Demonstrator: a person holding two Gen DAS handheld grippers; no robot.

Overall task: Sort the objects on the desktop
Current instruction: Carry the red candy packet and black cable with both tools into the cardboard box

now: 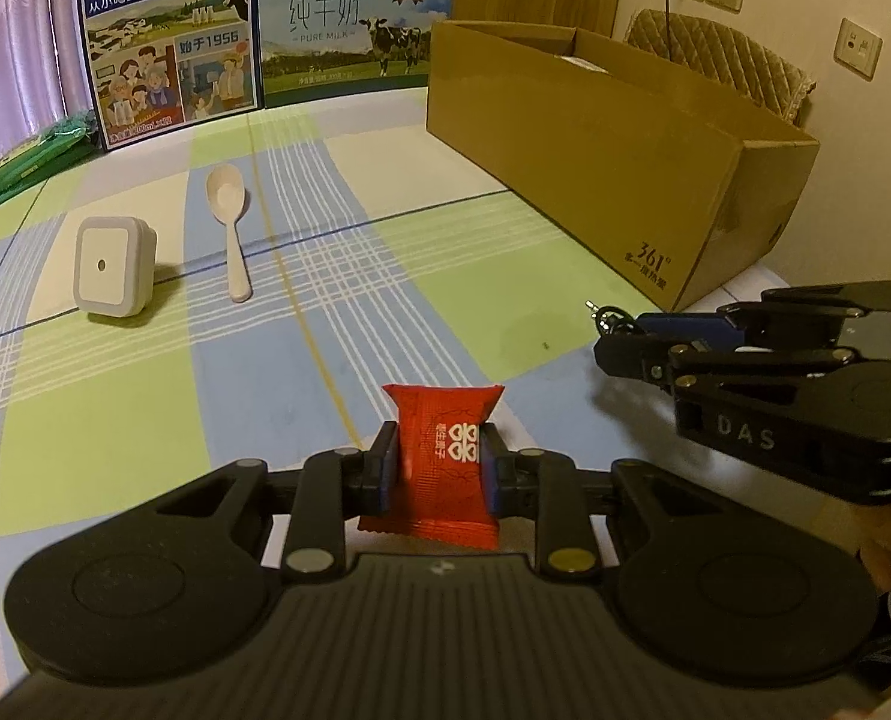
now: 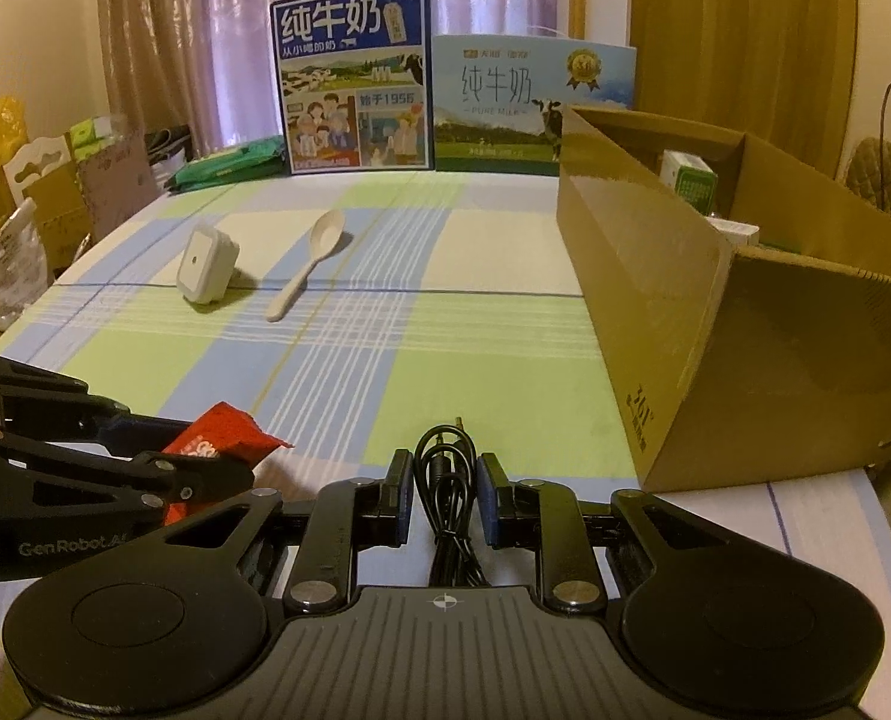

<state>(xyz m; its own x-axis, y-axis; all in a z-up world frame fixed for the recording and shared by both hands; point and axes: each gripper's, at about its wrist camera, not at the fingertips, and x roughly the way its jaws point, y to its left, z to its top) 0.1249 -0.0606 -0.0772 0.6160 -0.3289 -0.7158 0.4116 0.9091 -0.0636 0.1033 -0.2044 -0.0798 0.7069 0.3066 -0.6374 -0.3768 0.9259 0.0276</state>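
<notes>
1. Left gripper (image 1: 439,468): jaws narrowed onto a red snack packet (image 1: 445,468), pads pressing both of its sides. Packet stands upright between the fingers, top seam flared above them. In the right wrist view the same packet (image 2: 217,441) sticks out of the left gripper (image 2: 229,468) at lower left, above the tablecloth.
2. Right gripper (image 2: 443,501): jaws partly closed around a coiled black cable (image 2: 445,498). The coil sits between the blue pads; whether the pads actually press it, cannot tell. A small plug tip points forward out of the coil. From the left wrist view the right gripper (image 1: 610,336) shows side-on at right, cable loops just beyond its tips.
3. Cardboard box (image 2: 655,300): open top, standing at the right side of the table, long side running away from the cameras. Inside, near the far end, a green-and-white carton (image 2: 691,180) stands upright; a smaller white item beside it is too hidden to name. In the left wrist view the box (image 1: 595,180) shows mostly its outer wall.
4. Still on the checked tablecloth (image 1: 145,372), well apart from both grippers: a white square device (image 1: 115,267) tilted on its edge, and just to its right a cream spoon (image 1: 232,228), bowl end away from the cameras.
5. Far edge of table: two milk cartons (image 2: 355,78) standing side by side, green packets (image 2: 229,162) to their left.
6. Open cloth lies between the grippers and the box's near corner.
</notes>
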